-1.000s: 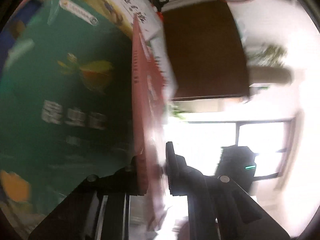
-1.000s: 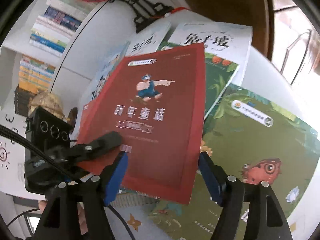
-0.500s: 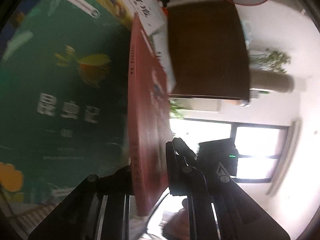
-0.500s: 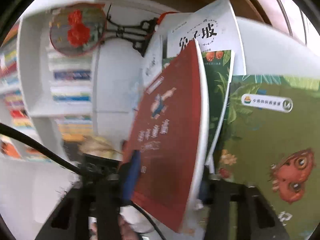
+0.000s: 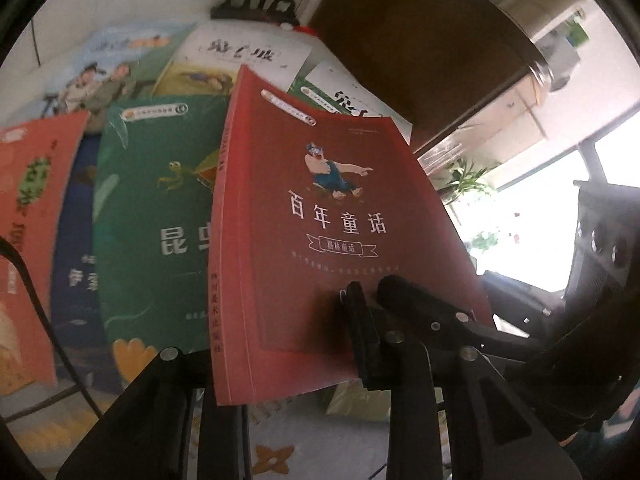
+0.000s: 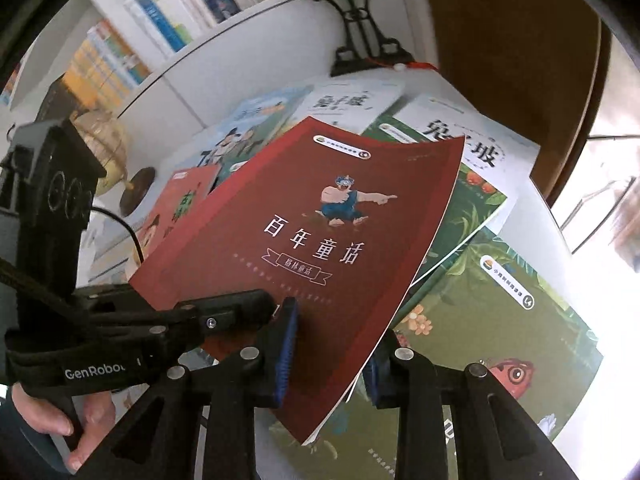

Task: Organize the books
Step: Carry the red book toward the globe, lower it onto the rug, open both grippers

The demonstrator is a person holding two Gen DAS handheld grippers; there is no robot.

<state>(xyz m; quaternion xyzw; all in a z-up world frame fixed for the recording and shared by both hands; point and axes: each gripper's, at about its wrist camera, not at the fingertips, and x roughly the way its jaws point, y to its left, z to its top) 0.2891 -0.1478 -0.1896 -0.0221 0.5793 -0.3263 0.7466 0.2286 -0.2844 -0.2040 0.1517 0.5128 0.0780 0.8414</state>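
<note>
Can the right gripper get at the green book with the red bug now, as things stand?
Probably not yet: the right gripper is closing around the red book, which covers part of the green bug book.

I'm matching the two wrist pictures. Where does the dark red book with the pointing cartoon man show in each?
Left wrist: dark red book, centre, tilted, lower edge in the left claw.
Right wrist: centre, lower corner in the right claw.
Shared landmark: black ornate stand behind the books.
</note>
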